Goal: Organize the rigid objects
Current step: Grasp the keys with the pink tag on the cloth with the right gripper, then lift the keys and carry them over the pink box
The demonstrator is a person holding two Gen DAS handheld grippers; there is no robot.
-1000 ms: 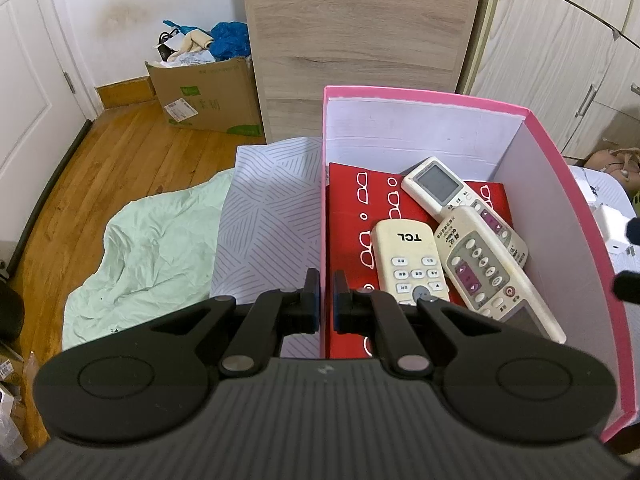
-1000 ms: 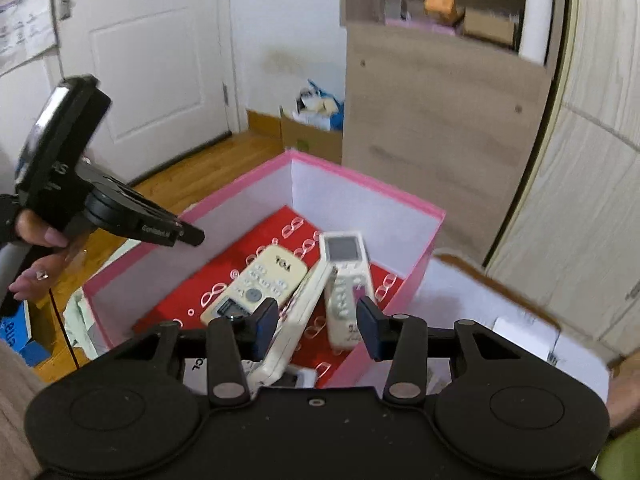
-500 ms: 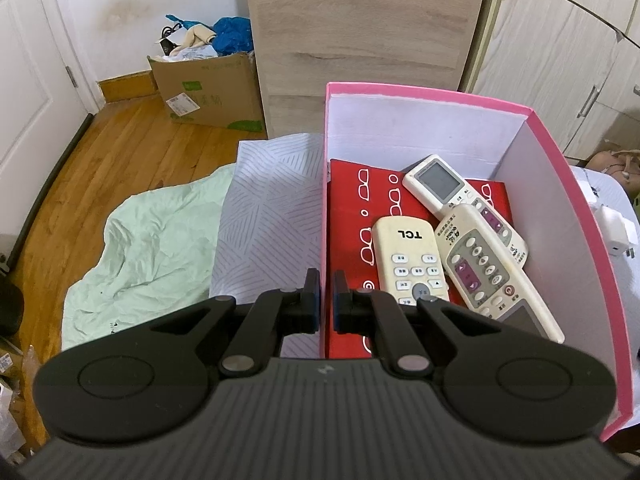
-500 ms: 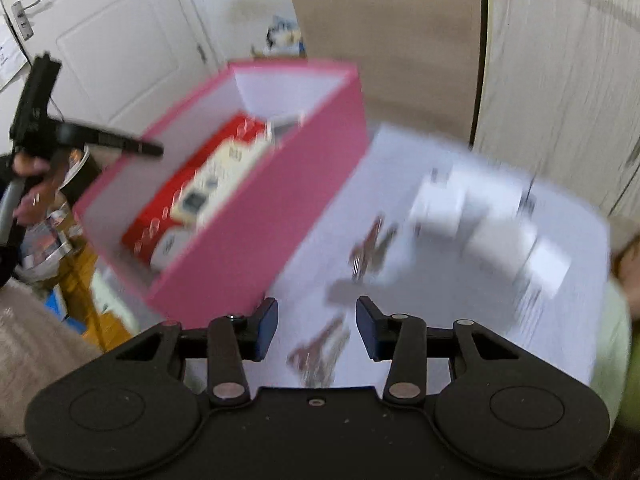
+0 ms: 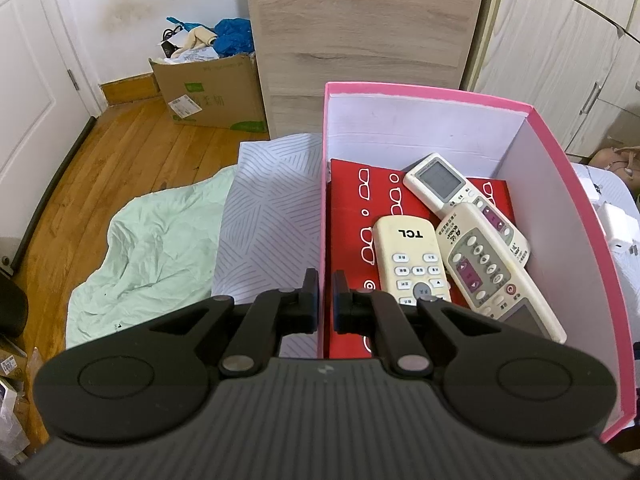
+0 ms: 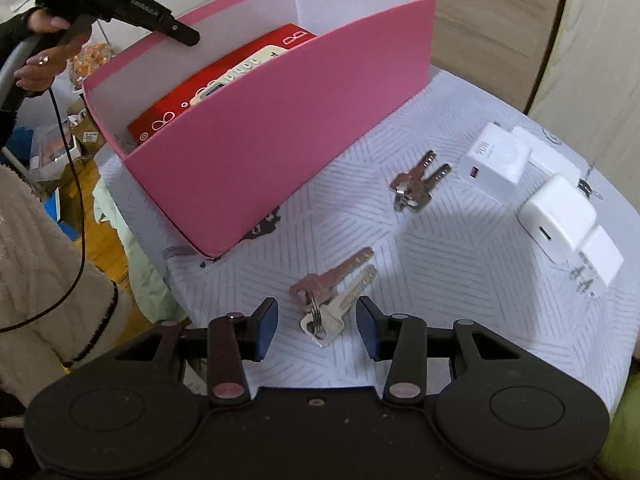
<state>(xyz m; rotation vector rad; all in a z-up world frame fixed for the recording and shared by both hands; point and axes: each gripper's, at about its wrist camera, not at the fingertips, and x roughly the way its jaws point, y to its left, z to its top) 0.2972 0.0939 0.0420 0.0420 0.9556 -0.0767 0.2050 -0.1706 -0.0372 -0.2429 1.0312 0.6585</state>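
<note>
My left claw (image 5: 326, 294) is clamped on the near wall of the pink cardboard box (image 5: 560, 152) – my right claw (image 6: 316, 322) is spread, empty, straddling a silver key bunch (image 6: 334, 296) lying on the striped surface (image 6: 440, 264).

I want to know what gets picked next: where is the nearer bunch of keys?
In the right wrist view, the nearer bunch of keys lies on the patterned cloth, between the right gripper fingers, right of the pink box.
</note>
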